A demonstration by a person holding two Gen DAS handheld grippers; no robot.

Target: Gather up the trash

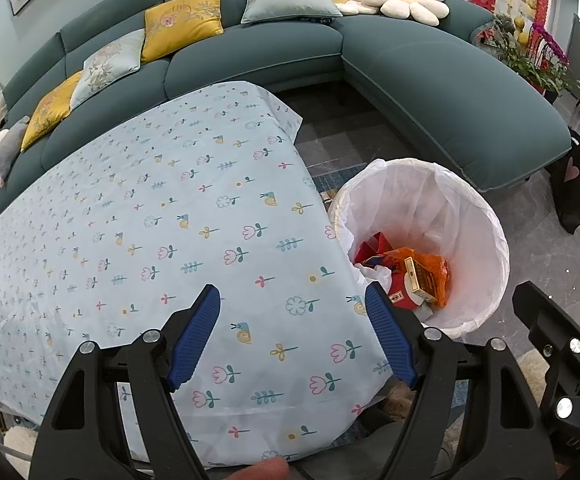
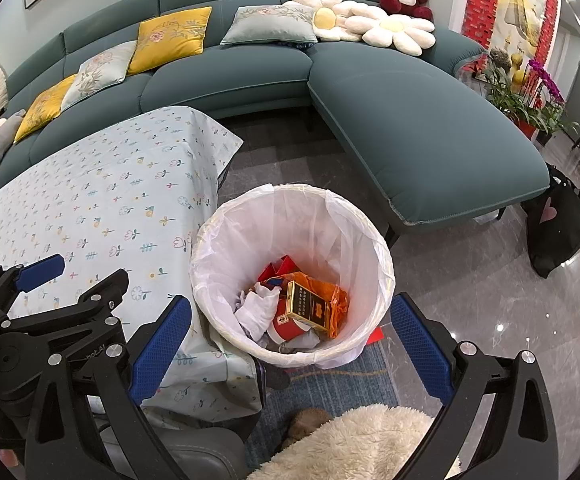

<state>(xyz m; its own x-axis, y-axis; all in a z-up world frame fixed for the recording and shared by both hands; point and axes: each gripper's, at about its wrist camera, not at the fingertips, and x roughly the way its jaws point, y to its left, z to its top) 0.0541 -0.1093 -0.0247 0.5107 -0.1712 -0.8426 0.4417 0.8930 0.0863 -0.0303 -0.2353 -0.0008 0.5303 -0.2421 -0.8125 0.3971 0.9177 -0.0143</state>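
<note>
A round bin with a white liner [image 2: 314, 228] stands on the floor at the table's right end. It holds a gold and black box [image 2: 306, 306], an orange wrapper [image 2: 340, 300], crumpled white paper [image 2: 258, 308] and red packaging [image 2: 286, 326]. My right gripper [image 2: 292, 344] hangs open above the bin, nothing between its blue pads. My left gripper [image 1: 294, 332] is open over the flowered tablecloth [image 1: 150, 220], also holding nothing. The bin [image 1: 450, 208] and its trash [image 1: 422, 276] show at the right of the left wrist view.
A teal corner sofa [image 2: 410, 120] with cushions wraps the back and right. A black bag [image 2: 558, 228] sits on the grey floor by the sofa end. Potted flowers [image 2: 522, 96] stand far right. A fluffy cream throw [image 2: 362, 440] lies below the bin on a blue rug.
</note>
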